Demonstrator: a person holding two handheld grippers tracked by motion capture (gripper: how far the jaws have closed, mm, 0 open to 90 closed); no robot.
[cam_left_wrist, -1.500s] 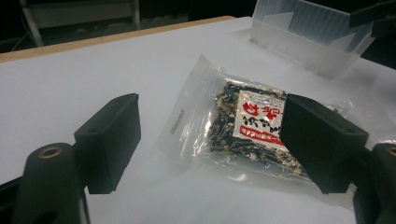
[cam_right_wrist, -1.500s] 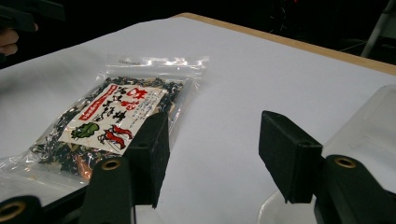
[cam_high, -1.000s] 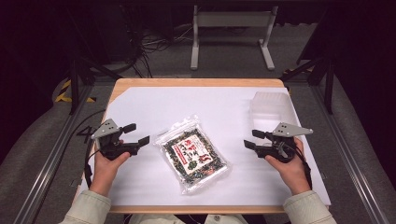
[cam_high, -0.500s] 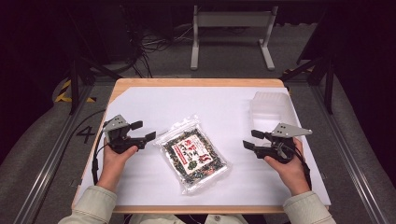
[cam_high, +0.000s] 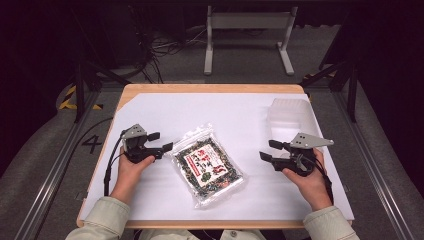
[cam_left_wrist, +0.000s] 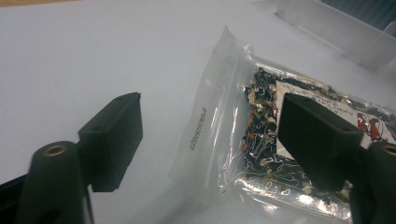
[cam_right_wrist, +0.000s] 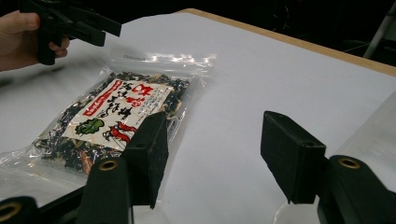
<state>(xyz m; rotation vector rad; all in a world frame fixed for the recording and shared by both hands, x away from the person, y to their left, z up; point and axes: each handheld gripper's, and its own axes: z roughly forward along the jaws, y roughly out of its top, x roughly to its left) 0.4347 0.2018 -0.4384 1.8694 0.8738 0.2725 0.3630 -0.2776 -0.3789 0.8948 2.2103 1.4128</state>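
Flat, the snack bag (cam_high: 207, 166) lies diagonally — sealed end far-left.

Clear food bag (cam_high: 207, 165) flat mid-table

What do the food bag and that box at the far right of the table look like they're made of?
The bag looks like thin, glossy clear plastic film: glare streaks, wrinkles, and dark dried contents plus a printed label showing through; the flat band at its top may be a zip seal. The box looks like frosted, translucent rigid plastic: milky walls and straight edges. Neither open gripper touches them.
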